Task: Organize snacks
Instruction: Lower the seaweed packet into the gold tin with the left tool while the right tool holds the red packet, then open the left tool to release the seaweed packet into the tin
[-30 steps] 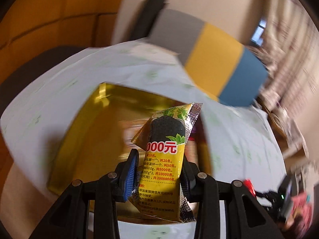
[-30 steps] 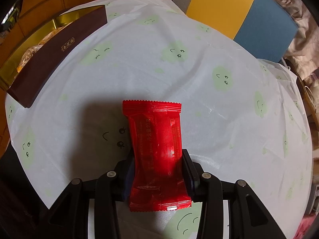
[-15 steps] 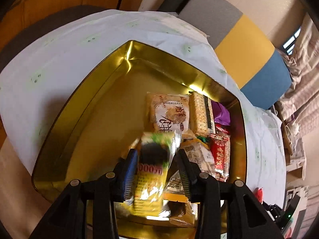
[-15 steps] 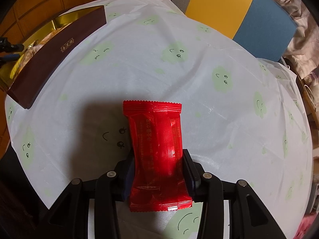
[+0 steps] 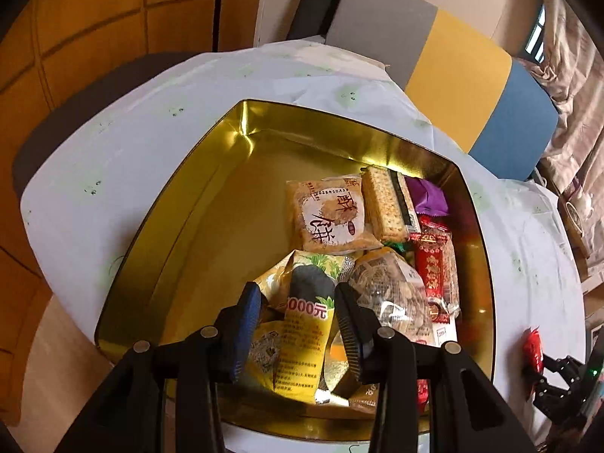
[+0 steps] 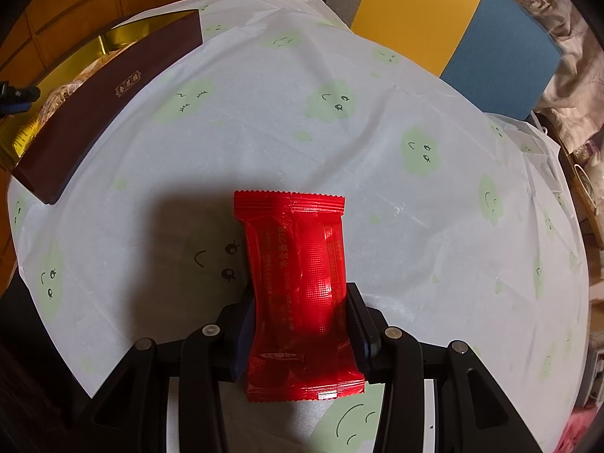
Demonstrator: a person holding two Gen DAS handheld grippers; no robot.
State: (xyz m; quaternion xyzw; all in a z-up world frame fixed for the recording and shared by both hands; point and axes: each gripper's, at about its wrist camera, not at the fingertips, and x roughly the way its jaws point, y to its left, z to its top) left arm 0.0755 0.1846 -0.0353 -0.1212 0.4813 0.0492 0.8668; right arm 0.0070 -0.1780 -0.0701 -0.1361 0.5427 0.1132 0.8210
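- My left gripper [image 5: 296,290] points steeply down into the near right part of the gold tin [image 5: 196,204]. The yellow snack packet [image 5: 305,324] stands between its fingers, with its lower end among the packets heaped there.
- The right pad lies close against the packet. On the left there is a sliver of another wrapper between the pad and the packet's lower half, so I cannot tell whether the jaws are pinching it or just bracketing it.
- My right gripper [image 6: 300,290] is clamped on the red snack packet [image 6: 298,249]. Both pads press its long sides and the wrapper is nipped in at the waist. It hangs above the tablecloth [image 6: 377,151] and throws a shadow to its left.
- Just right of the yellow packet in the tin are a clear crinkled packet [image 5: 385,283] and a red-and-gold packet [image 5: 432,268].
- Farther in lie a round biscuit packet [image 5: 328,213], a cracker pack [image 5: 389,200] and a purple wrapper [image 5: 430,194], all on the right. The tin's left half is bare gold.
- From the right wrist, the tin's brown outer wall [image 6: 113,94] sits far left on the cloth (green smiling blobs printed all over it), well apart from the red packet.
- Beyond the table's far edge is a grey, yellow and blue striped cushion [image 5: 460,71].
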